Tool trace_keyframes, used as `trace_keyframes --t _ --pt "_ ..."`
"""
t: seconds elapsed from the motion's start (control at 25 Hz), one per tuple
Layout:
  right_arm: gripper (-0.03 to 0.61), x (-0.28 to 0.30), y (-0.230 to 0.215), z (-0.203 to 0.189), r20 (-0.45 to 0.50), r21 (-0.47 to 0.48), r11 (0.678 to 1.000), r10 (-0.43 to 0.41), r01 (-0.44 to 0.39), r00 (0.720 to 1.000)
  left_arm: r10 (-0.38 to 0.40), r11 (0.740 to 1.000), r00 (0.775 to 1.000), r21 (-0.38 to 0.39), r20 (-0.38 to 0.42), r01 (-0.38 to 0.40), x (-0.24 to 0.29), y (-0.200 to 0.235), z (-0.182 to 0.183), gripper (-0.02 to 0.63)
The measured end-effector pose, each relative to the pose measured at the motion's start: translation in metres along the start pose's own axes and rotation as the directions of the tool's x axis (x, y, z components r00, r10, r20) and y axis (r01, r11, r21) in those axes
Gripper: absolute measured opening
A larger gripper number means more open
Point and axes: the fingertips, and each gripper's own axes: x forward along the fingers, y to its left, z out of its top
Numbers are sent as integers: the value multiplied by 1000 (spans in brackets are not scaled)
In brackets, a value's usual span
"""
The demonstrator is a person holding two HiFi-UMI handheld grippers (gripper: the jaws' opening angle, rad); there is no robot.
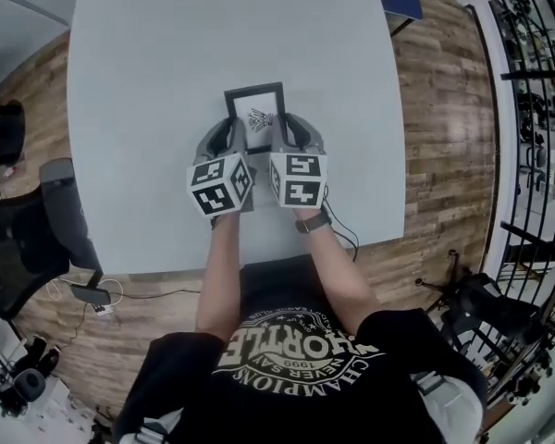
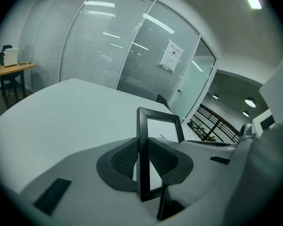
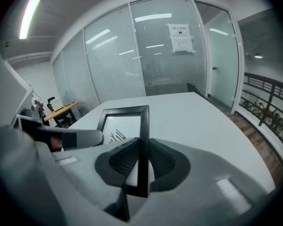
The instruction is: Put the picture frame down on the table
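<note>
Left gripper (image 2: 142,160) was found closed on the left side rail of the picture frame (image 2: 162,126), the black rail pinched between both ribbed pads; right gripper (image 3: 142,161) was likewise found closed on the right side rail; no gap was seen at either pair of jaws. The frame was thus carried between the two grippers, its upper part reaching forward beyond the jaws, above the near middle of the table (image 1: 157,72); a dark strut, probably the stand, was noted below the jaws in both gripper views; whether the lower edge touched the tabletop could not be told. The step in hand was judged to be the setting-down, with release not yet made; the next move was judged to call for an even lowering by both grippers until the frame is borne by the table, then both pairs of jaws opened and drawn sideways clear of the rails.
</note>
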Motion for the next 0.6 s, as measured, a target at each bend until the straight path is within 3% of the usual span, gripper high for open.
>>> trace_keyframes --t 0.6 --pt "63 69 -28 -40 -119 28 999 -37 41 992 -1 1000 989 -16 -150 -2 77 26 -37 74"
